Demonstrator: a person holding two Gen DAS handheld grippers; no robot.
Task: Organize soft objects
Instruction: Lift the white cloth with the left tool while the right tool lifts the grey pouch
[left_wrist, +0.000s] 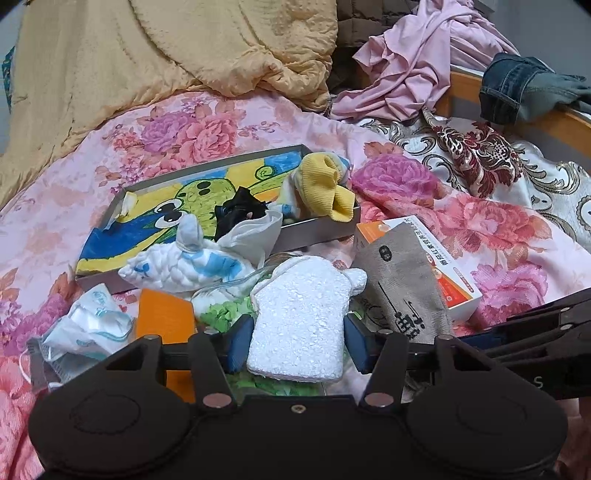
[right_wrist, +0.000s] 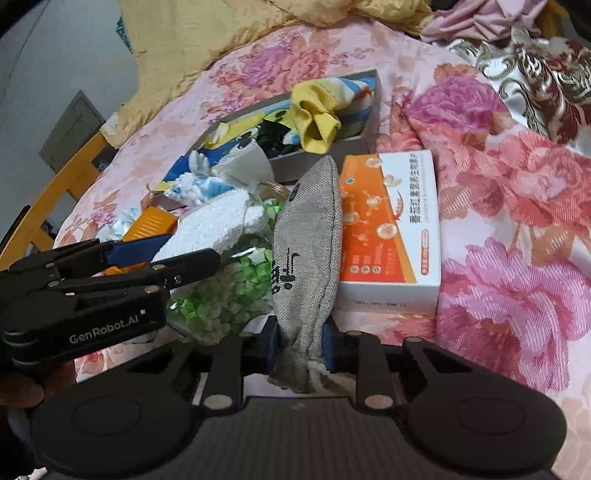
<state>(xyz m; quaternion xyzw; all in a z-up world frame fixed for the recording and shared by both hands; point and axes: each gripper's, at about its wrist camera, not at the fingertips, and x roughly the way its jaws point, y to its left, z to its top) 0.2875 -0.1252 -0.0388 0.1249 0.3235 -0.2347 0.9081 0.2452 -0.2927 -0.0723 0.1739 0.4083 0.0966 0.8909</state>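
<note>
Tongs (left_wrist: 298, 343) around white sponge (left_wrist: 301, 317)

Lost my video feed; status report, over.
Left gripper shut on white sponge. Right gripper shut on grey pouch. Tray ahead, unobstructed.

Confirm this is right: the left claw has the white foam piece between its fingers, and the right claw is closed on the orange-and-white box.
Not quite. The left claw does have the white foam piece between its fingers, but the right claw is closed on the grey fabric pouch, not the orange-and-white box, which lies untouched beside the pouch. The right wrist view shows it.
</note>
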